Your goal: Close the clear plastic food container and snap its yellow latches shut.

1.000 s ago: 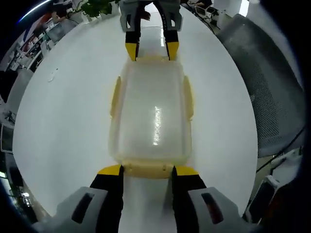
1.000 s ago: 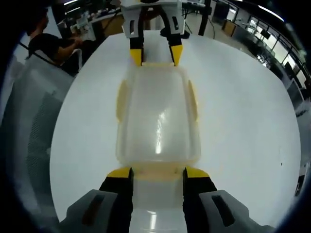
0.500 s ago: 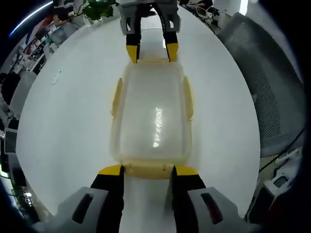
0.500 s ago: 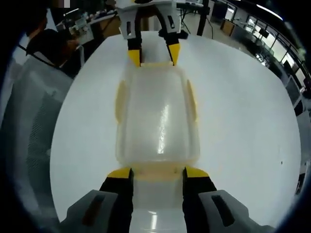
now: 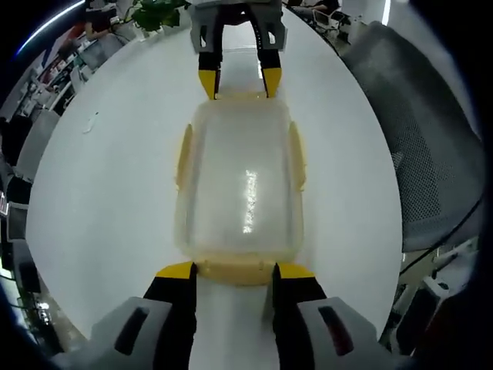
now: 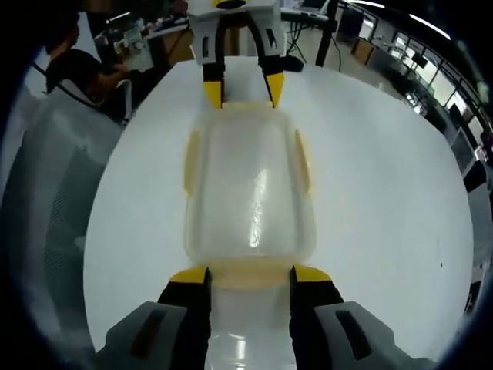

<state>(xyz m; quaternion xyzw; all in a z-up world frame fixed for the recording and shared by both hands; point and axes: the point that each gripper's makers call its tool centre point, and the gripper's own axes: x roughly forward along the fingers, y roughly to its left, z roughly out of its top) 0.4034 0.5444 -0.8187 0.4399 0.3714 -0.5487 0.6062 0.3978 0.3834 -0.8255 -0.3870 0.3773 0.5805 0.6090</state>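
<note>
A white desk (image 5: 100,177) is seen to carry everything, with a grey mesh chair (image 5: 420,131) pushed up beside one of its long edges and a seated person (image 6: 73,73) visible past the far end in the right gripper view. Well in from all the desk's edges, a clear plastic box (image 5: 240,181) is set with its lid resting on top. Four yellow latches are borne by the lid: one long-side latch (image 5: 183,154) and its opposite latch (image 5: 298,154) are seen along the flanks, while an end latch (image 5: 233,270) is found at the near short end in the left gripper view and the other end latch (image 6: 250,276) at the near short end in the right gripper view. The left gripper (image 5: 233,270) is held released, its jaws spread to either side of its end latch and just beside the box's corners. The right gripper (image 6: 250,274) is likewise spread wide, its yellow tips flanking its end latch at the opposite short end. Whether any tip is actually touching the plastic cannot be told.
</note>
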